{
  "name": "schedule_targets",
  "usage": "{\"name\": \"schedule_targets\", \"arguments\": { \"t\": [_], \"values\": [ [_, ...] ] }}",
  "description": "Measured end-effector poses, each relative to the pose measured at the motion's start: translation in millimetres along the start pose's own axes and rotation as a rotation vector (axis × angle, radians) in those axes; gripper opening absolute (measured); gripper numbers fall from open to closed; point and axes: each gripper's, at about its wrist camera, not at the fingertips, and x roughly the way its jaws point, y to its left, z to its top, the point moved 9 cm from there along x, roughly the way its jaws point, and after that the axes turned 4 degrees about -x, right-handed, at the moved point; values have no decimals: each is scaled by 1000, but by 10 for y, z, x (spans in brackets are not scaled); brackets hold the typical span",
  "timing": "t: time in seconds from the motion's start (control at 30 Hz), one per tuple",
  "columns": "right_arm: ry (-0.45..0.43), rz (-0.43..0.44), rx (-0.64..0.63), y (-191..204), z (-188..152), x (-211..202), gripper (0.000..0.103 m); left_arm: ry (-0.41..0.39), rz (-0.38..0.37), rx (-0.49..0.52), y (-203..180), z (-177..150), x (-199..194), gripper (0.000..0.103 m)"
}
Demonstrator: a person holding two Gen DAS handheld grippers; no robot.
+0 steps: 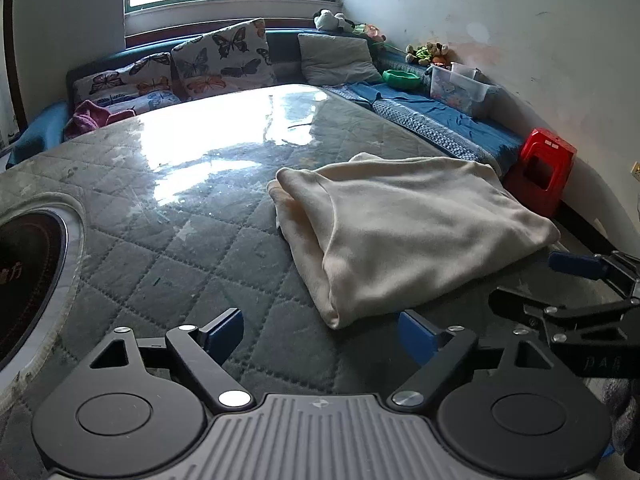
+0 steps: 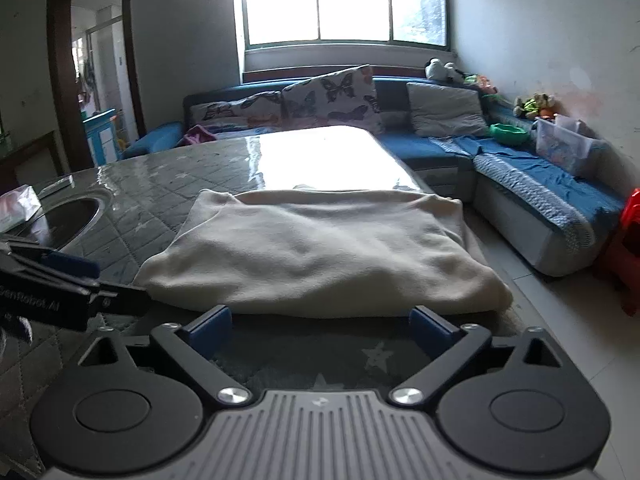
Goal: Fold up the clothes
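A cream garment [image 1: 408,224] lies folded into a thick rectangle on the quilted grey table [image 1: 180,248]; it also shows in the right wrist view [image 2: 320,252]. My left gripper [image 1: 320,334] is open and empty, just short of the garment's near left corner. My right gripper [image 2: 322,330] is open and empty, its blue fingertips right at the garment's near edge. The right gripper also shows at the right edge of the left wrist view [image 1: 592,280]. The left gripper shows at the left of the right wrist view [image 2: 68,276].
A round black cooktop [image 1: 28,280] is set in the table at the left. A blue sofa [image 2: 540,184] with butterfly pillows [image 1: 224,60] wraps the far and right sides. A red stool [image 1: 544,168] stands on the floor at the right. A clear bin [image 1: 460,88] sits on the sofa.
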Motion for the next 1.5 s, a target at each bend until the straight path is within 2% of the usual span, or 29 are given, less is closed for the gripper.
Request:
{"name": "schedule_targets", "arguments": {
  "t": [0.17, 0.43, 0.9, 1.5],
  "values": [
    [-4, -24, 16, 20, -17, -56, 103, -1, -8, -1, 17, -63, -63, 93],
    [-15, -49, 8, 89, -27, -146, 103, -9, -10, -21, 81, -152, -174, 100],
    [0, -84, 0, 151, -69, -172, 103, -9, -3, -18, 81, -293, -222, 101],
    [18, -84, 21, 198, -164, -155, 103, -16, 1, 4, 33, -389, -257, 101]
  ]
}}
